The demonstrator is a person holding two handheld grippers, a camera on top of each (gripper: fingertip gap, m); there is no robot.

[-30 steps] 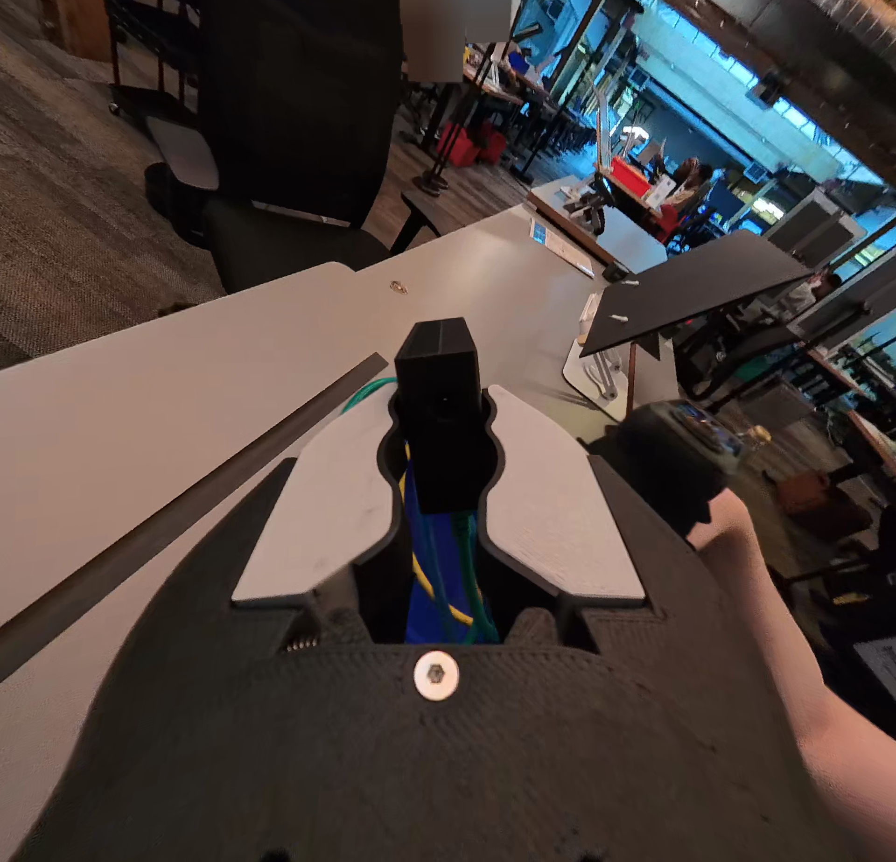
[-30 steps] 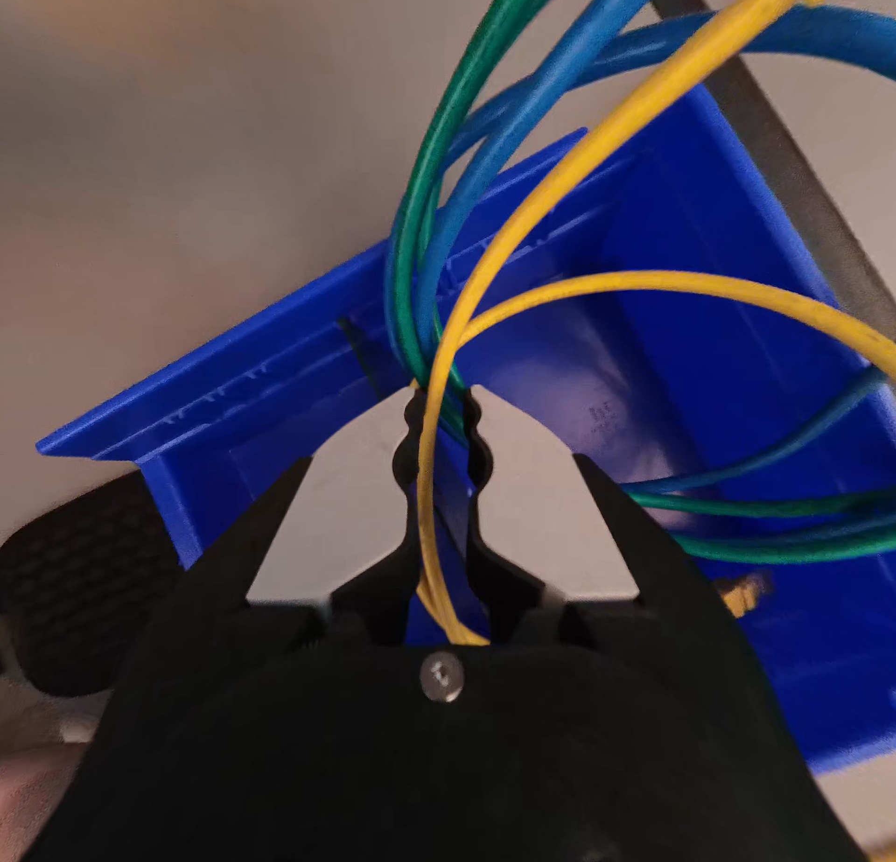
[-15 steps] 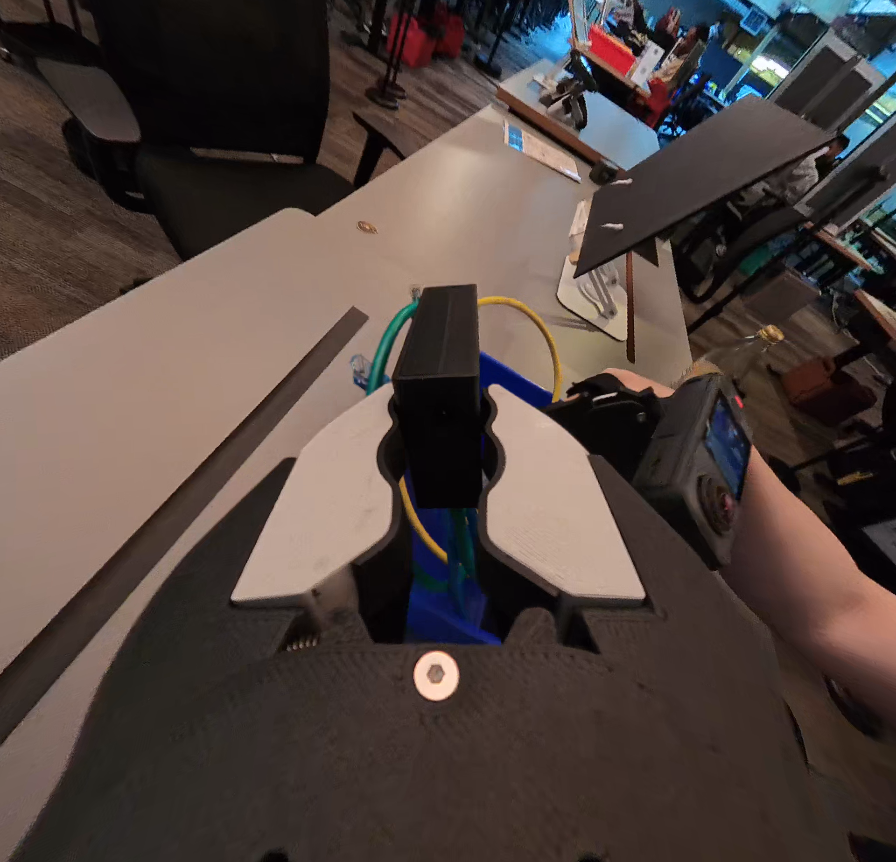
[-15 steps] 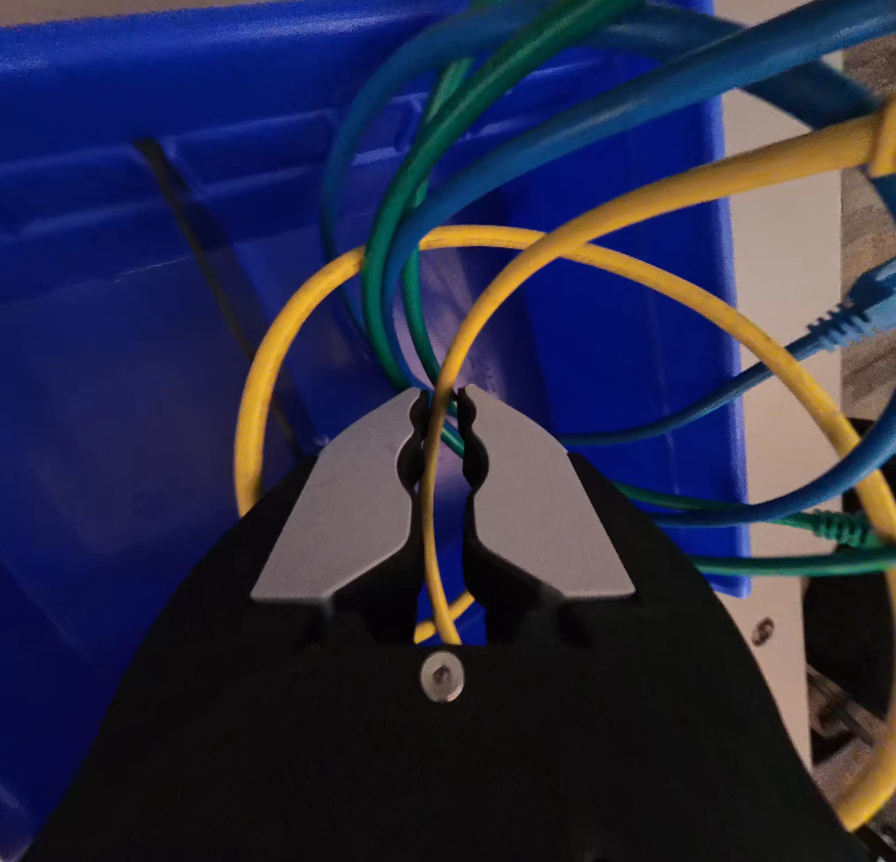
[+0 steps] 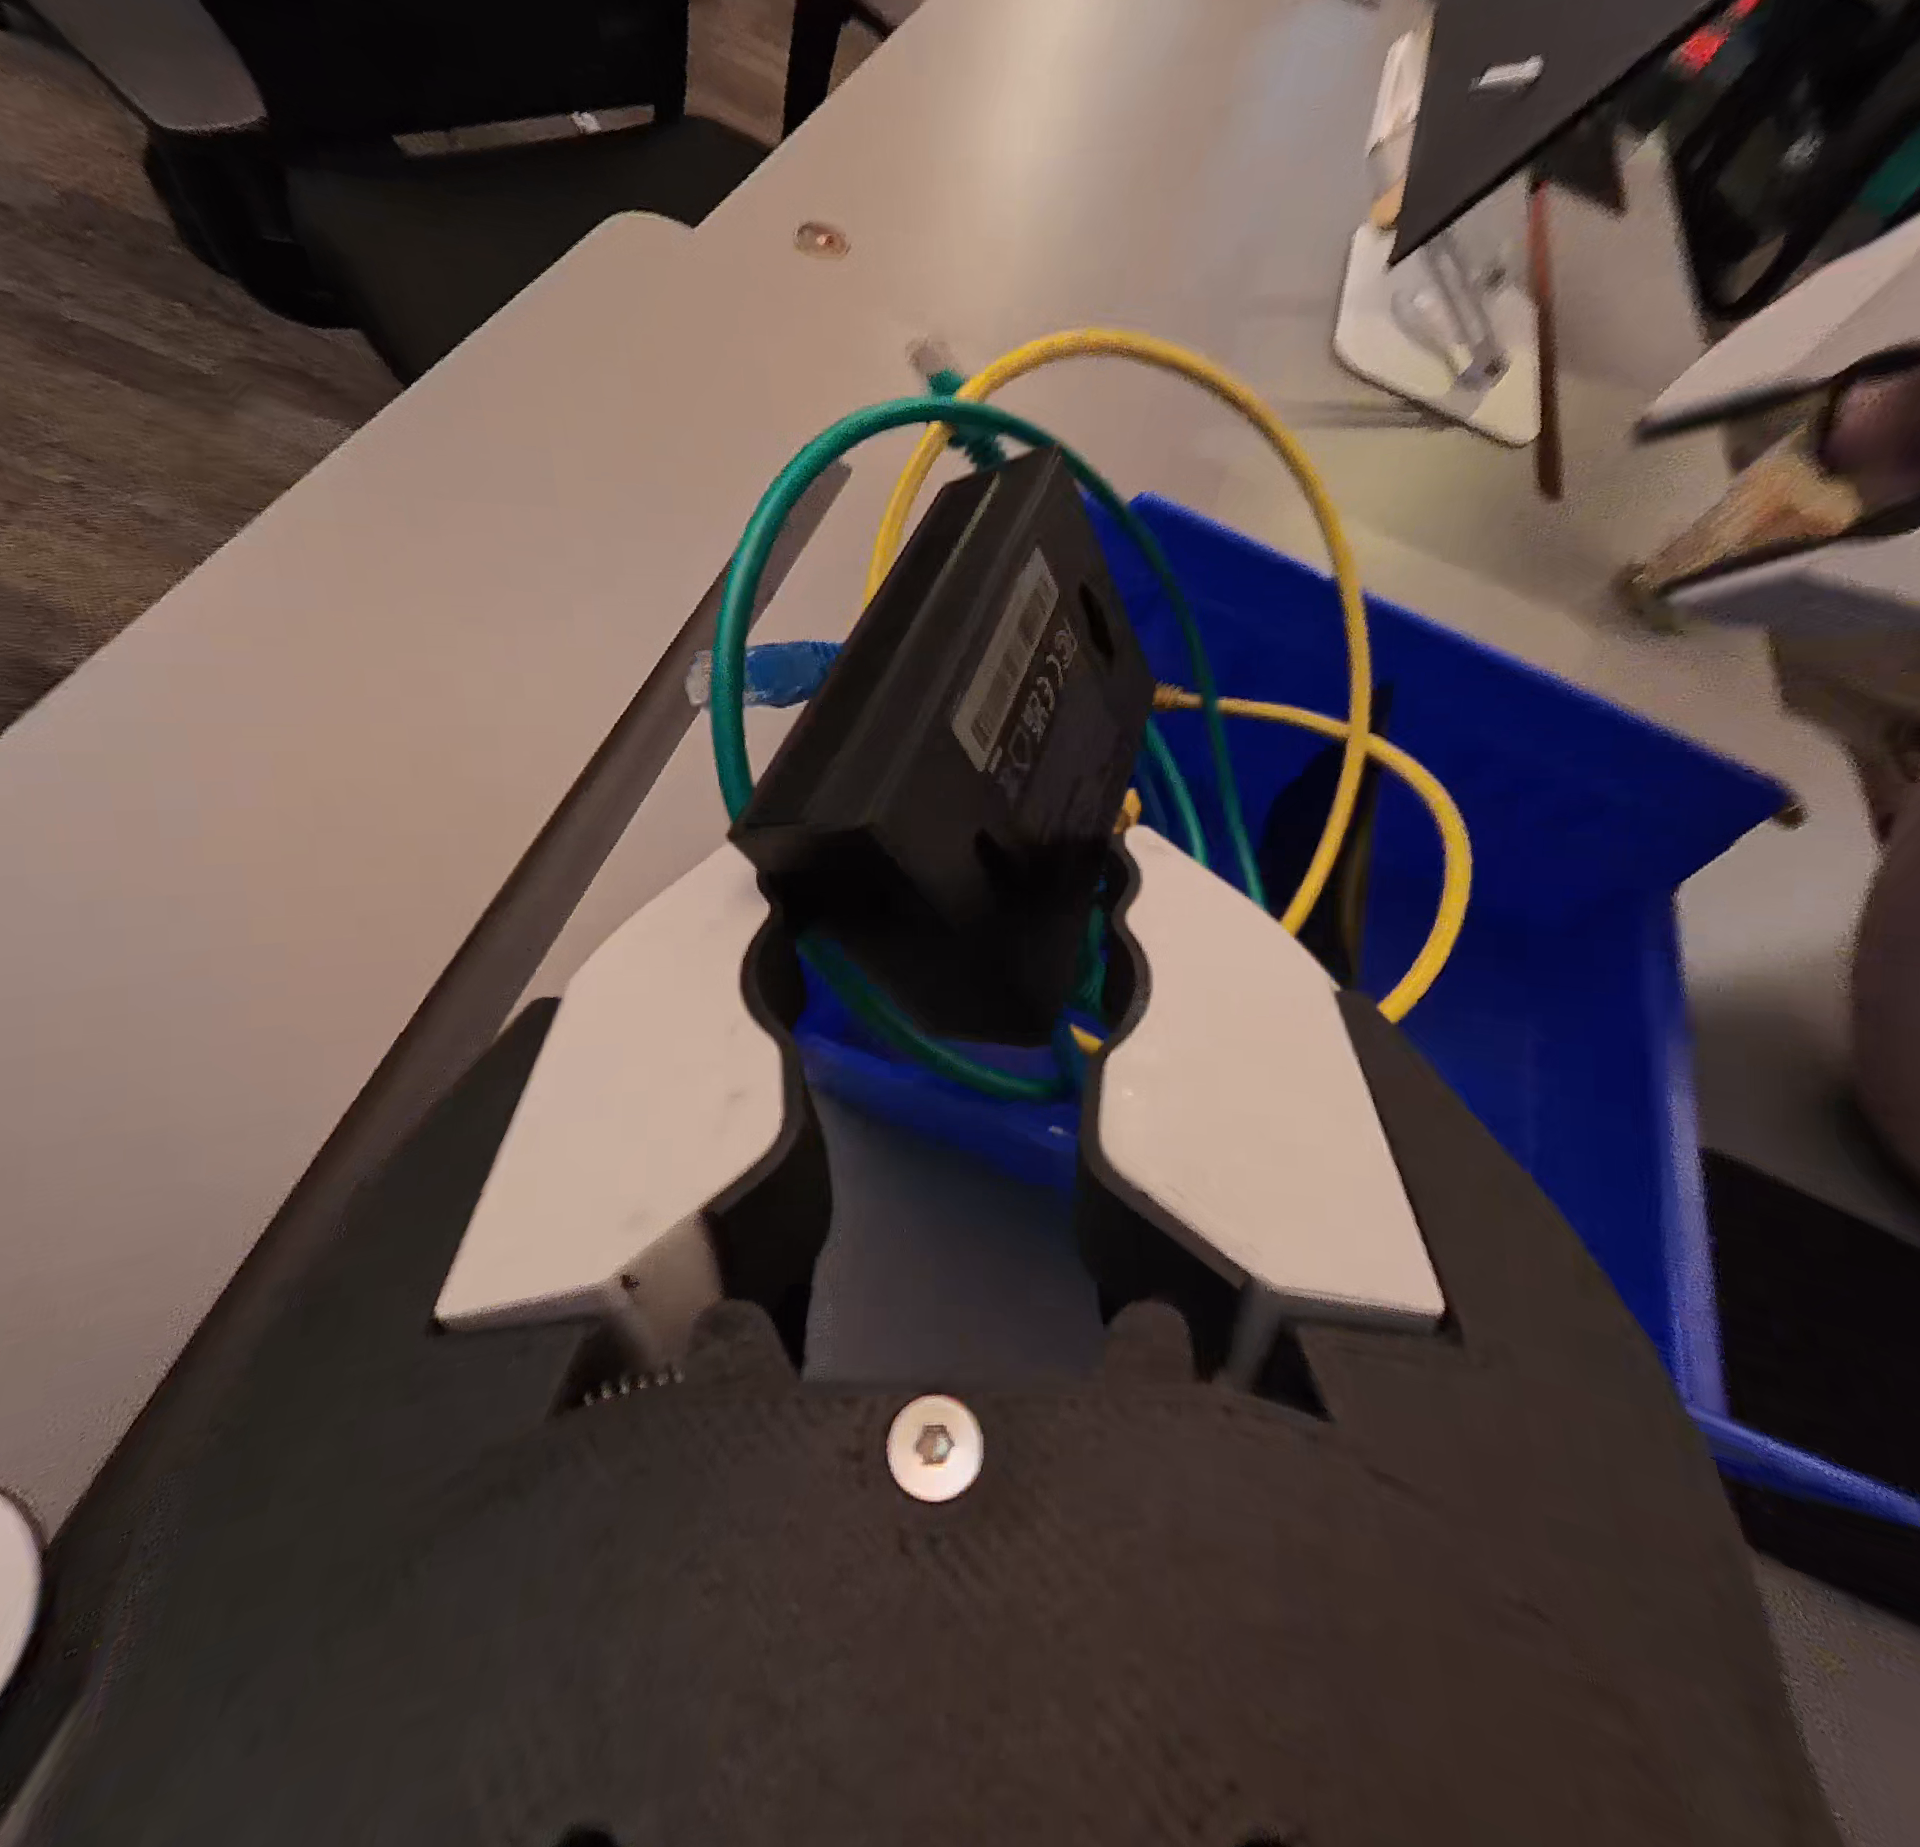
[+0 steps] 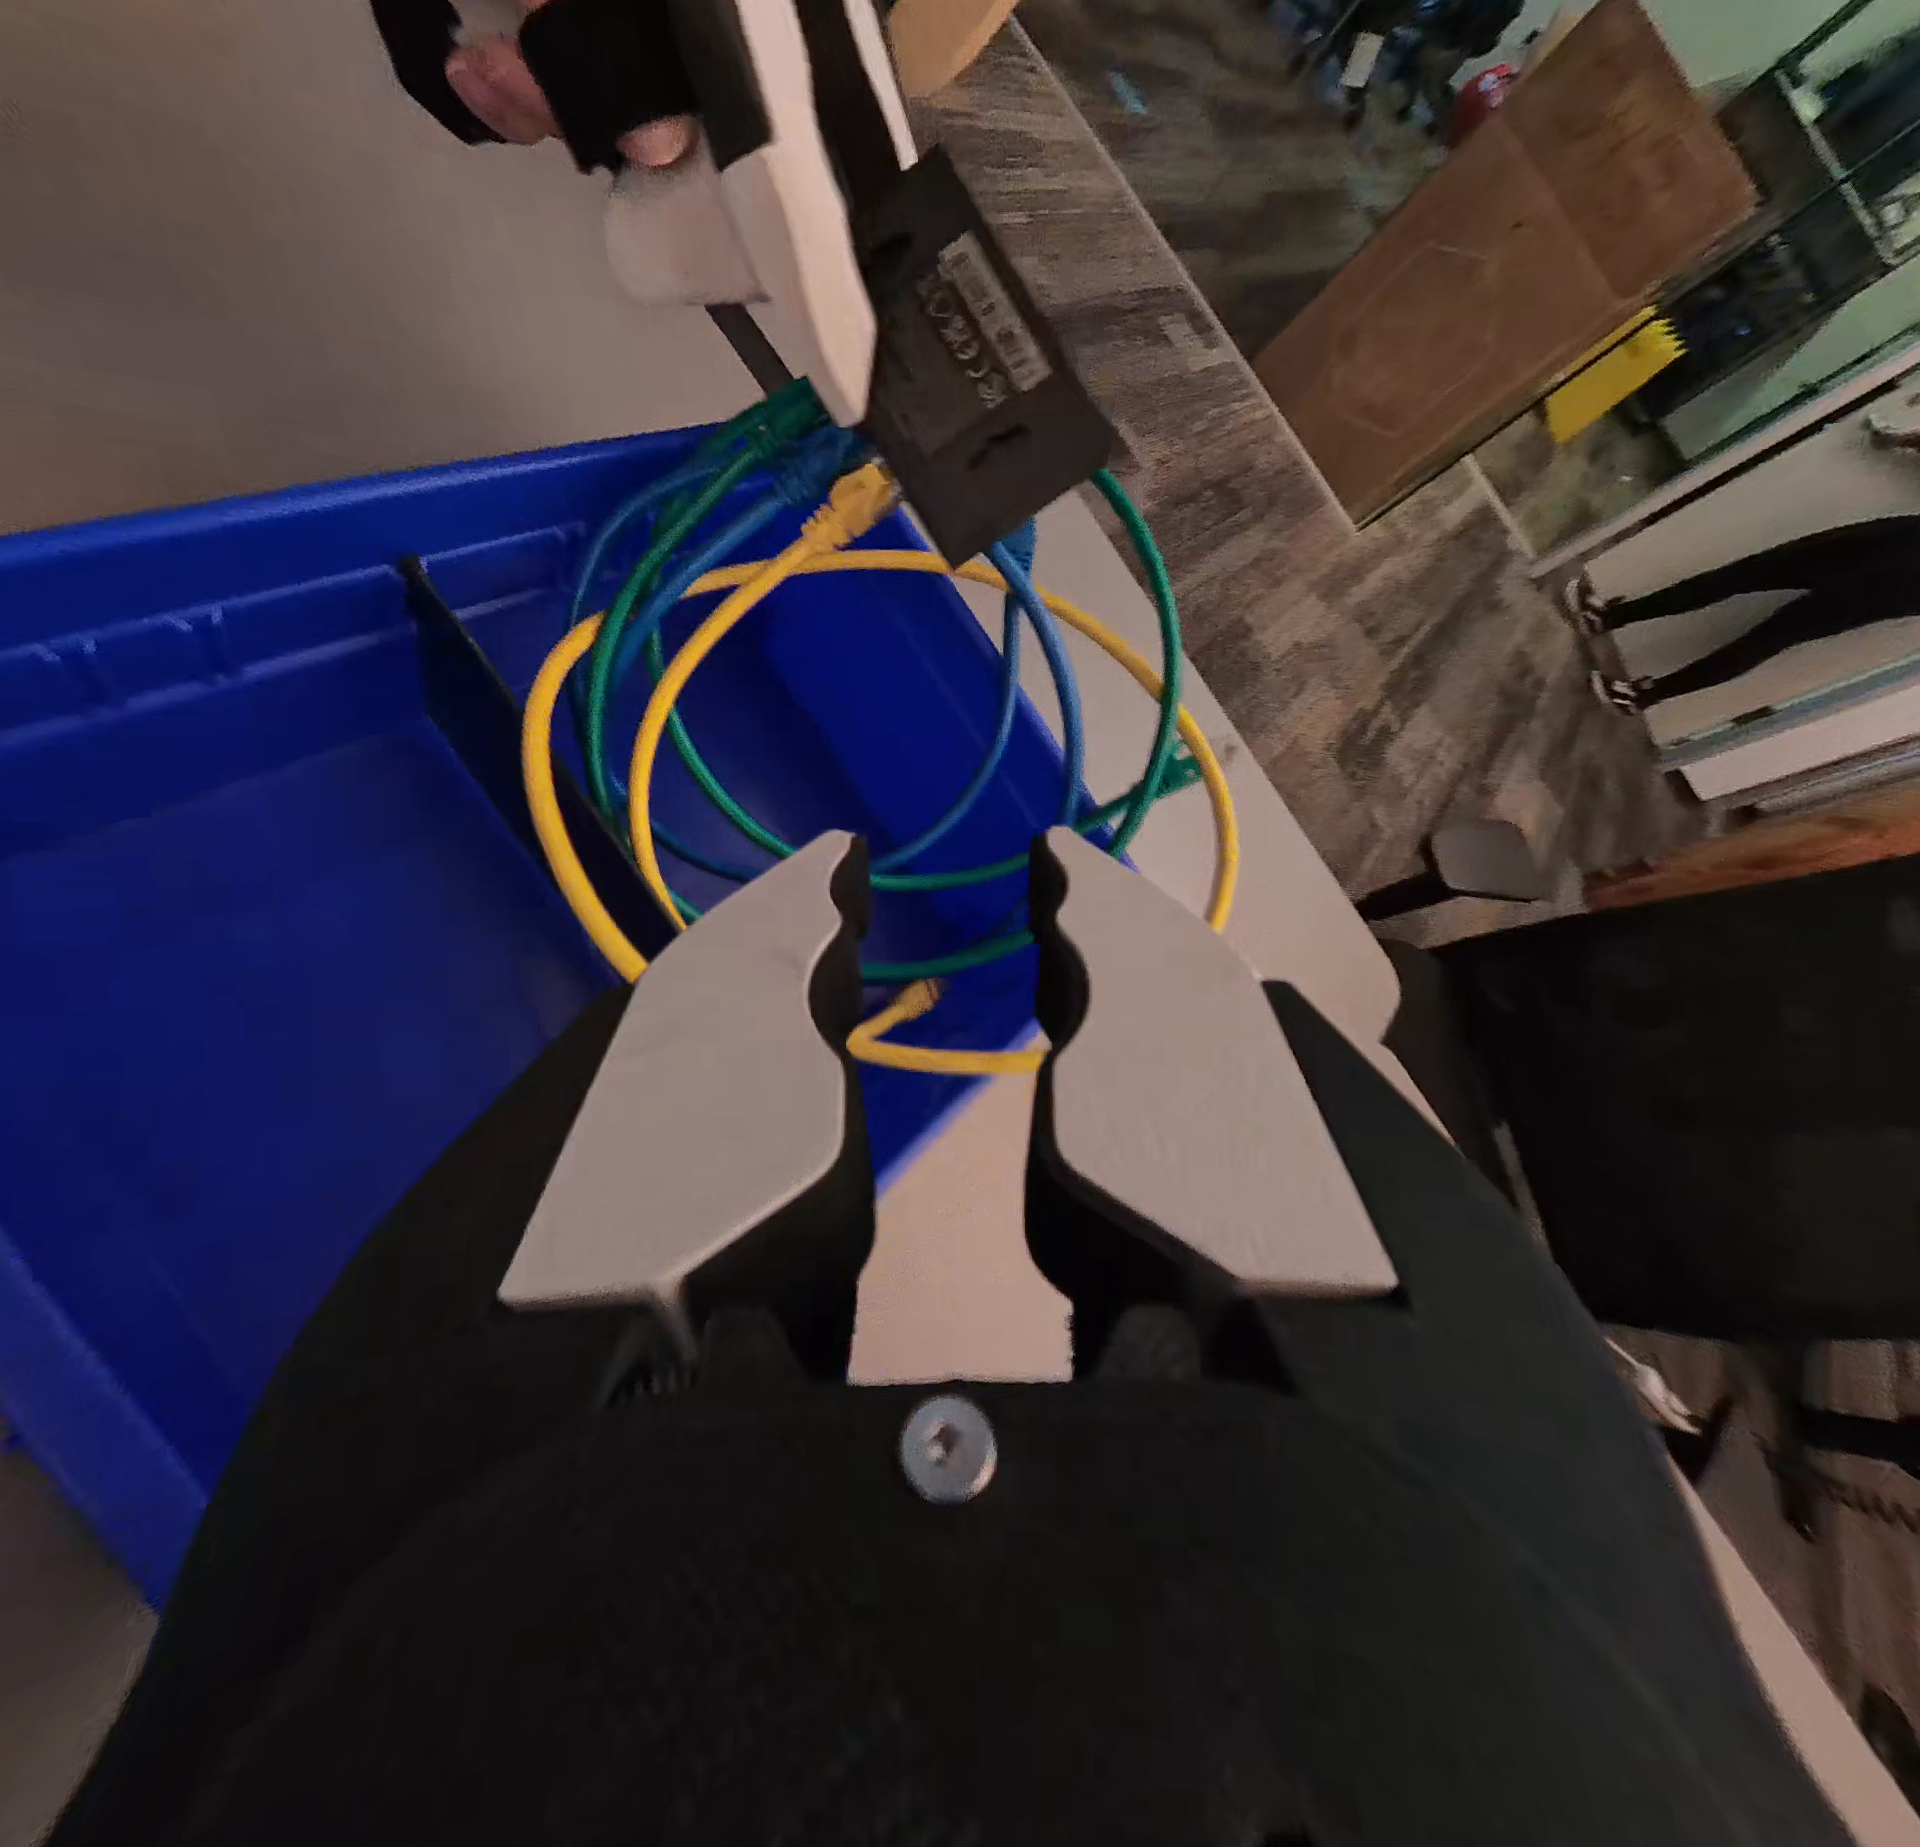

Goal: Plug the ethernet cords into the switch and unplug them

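Three ethernet cords dangle in loops from a small black switch [image 5: 940,758] gripped tilted between the clenched fingers of the left gripper [image 5: 940,924], which holds it in the air over the far end of a blue plastic bin [image 5: 1538,862] on the grey worktop [image 5: 343,717]. From left to right in the left wrist view, the green cord [image 5: 736,654] arcs out over the dark strip [image 5: 499,924] that runs along the worktop, a loose blue plug [image 5: 769,671] points the same way, and the yellow cord [image 5: 1340,550] rises in a wide hoop above the bin. In the right wrist view the blue cord [image 6: 1049,675] hangs with the other two from the switch's lower edge, where all three appear plugged in, though the ports themselves are hidden. The right gripper [image 6: 945,852] hovers over the bin's near corner, its fingers released and parted, grasping nothing; a free yellow plug [image 6: 920,997] lies just beyond them. With the cords seated, unplugging looks to be the next stage. The overlapping loops are the hazard: fingers closing on the wrong cord, or on two at once, could drag the tangle, and a pull without the plug's latch pressed could twist the switch out of the left grip and drop it into the bin.
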